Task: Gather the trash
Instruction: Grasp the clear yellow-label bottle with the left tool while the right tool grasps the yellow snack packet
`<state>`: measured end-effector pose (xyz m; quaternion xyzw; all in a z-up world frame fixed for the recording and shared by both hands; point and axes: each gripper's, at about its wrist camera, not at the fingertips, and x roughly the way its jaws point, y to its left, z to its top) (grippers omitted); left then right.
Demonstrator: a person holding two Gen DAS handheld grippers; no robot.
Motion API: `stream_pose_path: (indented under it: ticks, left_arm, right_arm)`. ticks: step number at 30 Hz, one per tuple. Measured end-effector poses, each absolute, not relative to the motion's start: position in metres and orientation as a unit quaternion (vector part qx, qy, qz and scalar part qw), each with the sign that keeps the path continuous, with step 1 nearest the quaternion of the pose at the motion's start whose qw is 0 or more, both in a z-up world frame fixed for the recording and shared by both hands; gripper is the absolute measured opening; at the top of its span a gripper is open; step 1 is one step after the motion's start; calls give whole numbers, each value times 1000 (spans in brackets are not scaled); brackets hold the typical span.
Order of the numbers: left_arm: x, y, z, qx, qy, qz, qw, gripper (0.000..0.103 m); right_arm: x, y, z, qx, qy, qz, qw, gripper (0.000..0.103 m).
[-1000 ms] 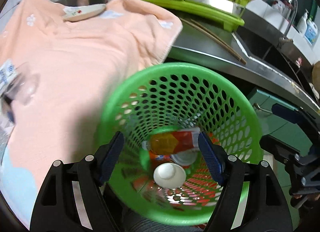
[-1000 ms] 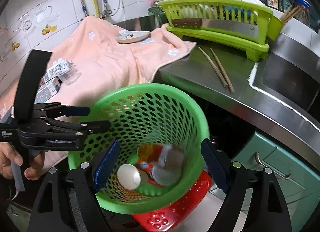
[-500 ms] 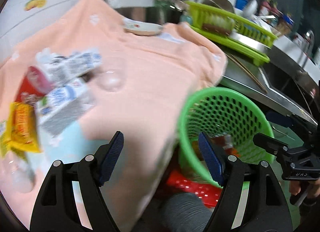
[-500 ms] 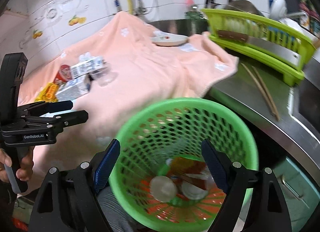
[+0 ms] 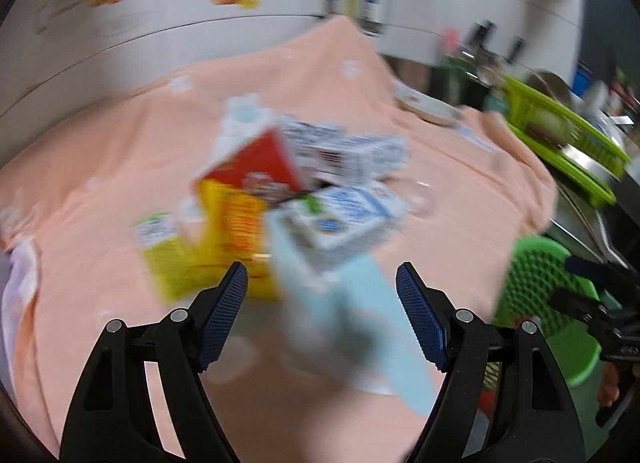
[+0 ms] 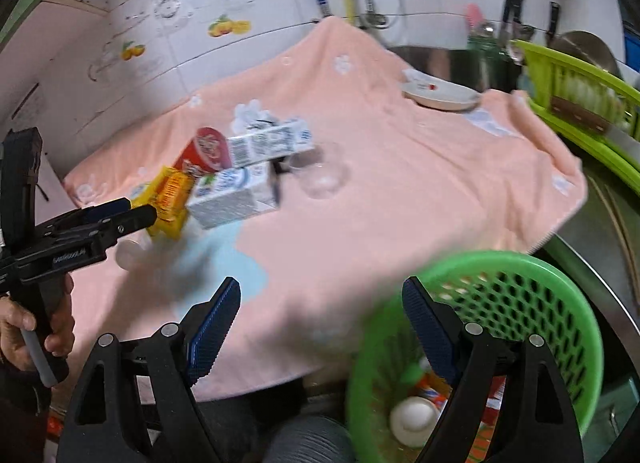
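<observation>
Nothing can be read for sure: the white lettering on the left gripper (image 6: 138, 211) is blurred, and the print on the cartons (image 6: 234, 195) and red can (image 6: 206, 153) is too small and smeared.

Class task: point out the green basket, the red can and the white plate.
green basket (image 6: 576, 303): right wrist view, perforated far wall.
red can (image 6: 209, 149): right wrist view, round top end.
white plate (image 6: 440, 95): right wrist view, centre of dish.

Counter draped in pink towel (image 6: 360, 191). On it: clustered milk cartons (image 6: 236, 193), red cup (image 6: 206, 151), yellow packets (image 6: 170, 195), clear plastic cup (image 6: 322, 173). White dish (image 6: 440, 97) sits near far edge.
</observation>
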<state>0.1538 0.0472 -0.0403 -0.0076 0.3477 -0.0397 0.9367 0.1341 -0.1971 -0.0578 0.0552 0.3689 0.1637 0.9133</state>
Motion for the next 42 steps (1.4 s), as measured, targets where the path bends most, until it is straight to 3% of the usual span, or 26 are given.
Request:
stream_pose_path:
  ticks: [12, 30, 32, 34, 42]
  left_arm:
    - [191, 150, -50, -139, 377, 76, 912, 76]
    - [226, 159, -92, -192, 454, 101, 864, 74]
    - [225, 160, -96, -198, 461, 99, 859, 72]
    - [222, 162, -99, -208, 463, 83, 857, 63]
    - [201, 166, -85, -197, 452, 50, 869, 53]
  right_arm:
    - [149, -137, -47, 23, 358, 218, 908, 80]
    - [159, -110, -59, 5, 374, 242, 895, 80]
    - [159, -107, -61, 2, 375, 245, 894, 80]
    - [159, -103, -61, 1, 376, 249, 893, 80]
    - [169, -79, -58, 4, 377, 270, 886, 74]
